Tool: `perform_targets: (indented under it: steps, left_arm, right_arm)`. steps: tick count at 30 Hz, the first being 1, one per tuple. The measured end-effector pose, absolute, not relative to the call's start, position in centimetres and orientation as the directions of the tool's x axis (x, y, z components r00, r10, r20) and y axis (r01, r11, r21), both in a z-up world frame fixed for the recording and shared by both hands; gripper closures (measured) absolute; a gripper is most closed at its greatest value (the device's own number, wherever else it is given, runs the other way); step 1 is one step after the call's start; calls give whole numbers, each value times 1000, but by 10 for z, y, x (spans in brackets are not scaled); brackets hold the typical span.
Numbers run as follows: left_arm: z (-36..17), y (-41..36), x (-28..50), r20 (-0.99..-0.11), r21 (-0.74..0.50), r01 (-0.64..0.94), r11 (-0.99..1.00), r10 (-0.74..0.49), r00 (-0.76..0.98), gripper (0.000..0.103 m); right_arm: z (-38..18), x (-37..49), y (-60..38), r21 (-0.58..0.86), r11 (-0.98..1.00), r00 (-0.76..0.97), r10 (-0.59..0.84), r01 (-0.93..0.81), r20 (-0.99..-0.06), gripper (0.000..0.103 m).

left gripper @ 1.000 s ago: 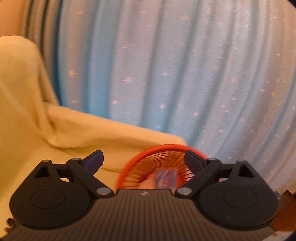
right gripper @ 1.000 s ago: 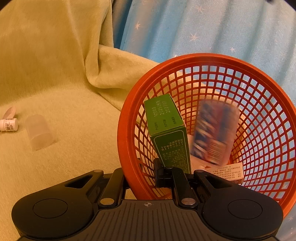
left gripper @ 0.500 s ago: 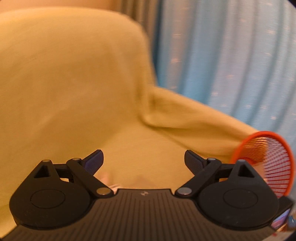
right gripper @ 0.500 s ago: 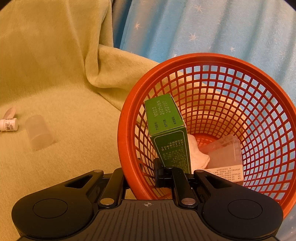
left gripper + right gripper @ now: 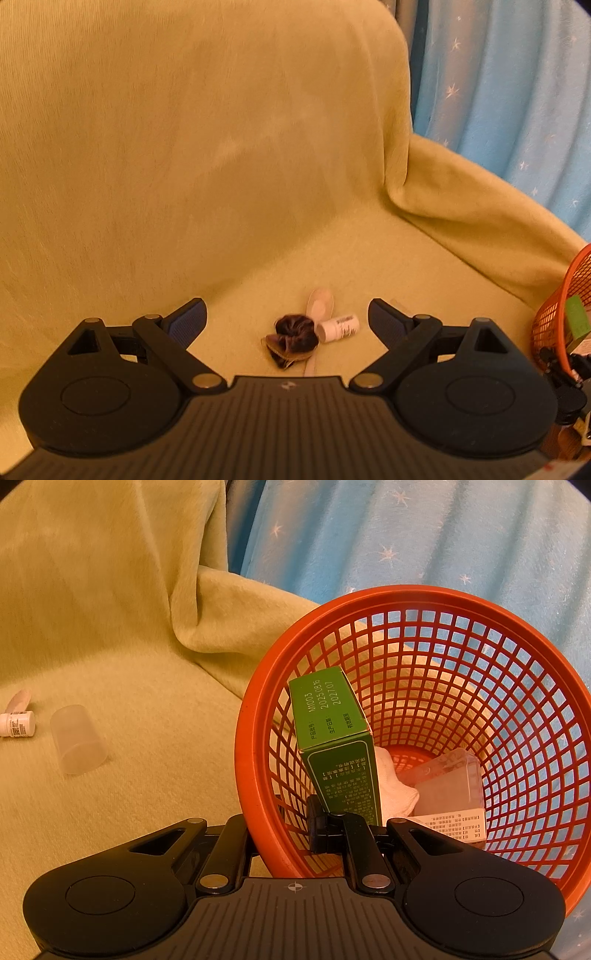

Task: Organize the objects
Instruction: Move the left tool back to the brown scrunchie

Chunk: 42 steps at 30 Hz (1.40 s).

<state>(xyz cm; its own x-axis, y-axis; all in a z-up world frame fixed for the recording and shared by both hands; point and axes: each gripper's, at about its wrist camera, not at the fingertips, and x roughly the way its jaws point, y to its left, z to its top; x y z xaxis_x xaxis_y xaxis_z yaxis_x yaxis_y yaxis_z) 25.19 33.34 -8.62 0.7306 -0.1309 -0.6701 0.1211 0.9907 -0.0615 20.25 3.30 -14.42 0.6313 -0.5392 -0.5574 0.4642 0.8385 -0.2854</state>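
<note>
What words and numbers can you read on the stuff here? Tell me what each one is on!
"M1003" is on the top face of the green box in the orange basket.
"2025 08 16" is on that same face.
"2027 07" is on that same face.
The other print on the green box is too small to read.
The white paper label in the basket is too small to read.
The small white bottle has blurred print.

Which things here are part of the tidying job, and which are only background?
Part of the job: basket, green box, clear case, white cloth, bottle, scrunchie, spoon, cup.

Background: yellow cover, blue curtain.
</note>
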Motion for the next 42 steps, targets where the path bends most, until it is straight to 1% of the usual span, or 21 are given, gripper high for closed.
perform_targets:
  steps: [13, 30, 36, 38, 42]
  left_arm:
    - [-118, 324, 263, -718, -65, 135, 989, -140, 682, 11]
    - [-134, 322, 277, -722, -73, 138, 988, -147, 676, 12]
    - [-158, 316, 290, -732, -52, 141, 989, -134, 668, 18]
    - [-168, 314, 297, -737, -51, 143, 988, -134, 662, 23]
    - [-185, 310, 308, -745, -50, 143, 988, -132, 654, 26]
  right_arm:
    - [-144, 202, 32, -286, 838, 631, -539, 464, -558, 94]
    - [-144, 200, 32, -289, 838, 629, -541, 463, -558, 94]
    - [-143, 201, 31, -277, 838, 631, -539, 471, -558, 94]
    - [-143, 202, 31, -277, 838, 630, -539, 471, -559, 94]
    - [-143, 201, 32, -279, 837, 629, -541, 471, -558, 94]
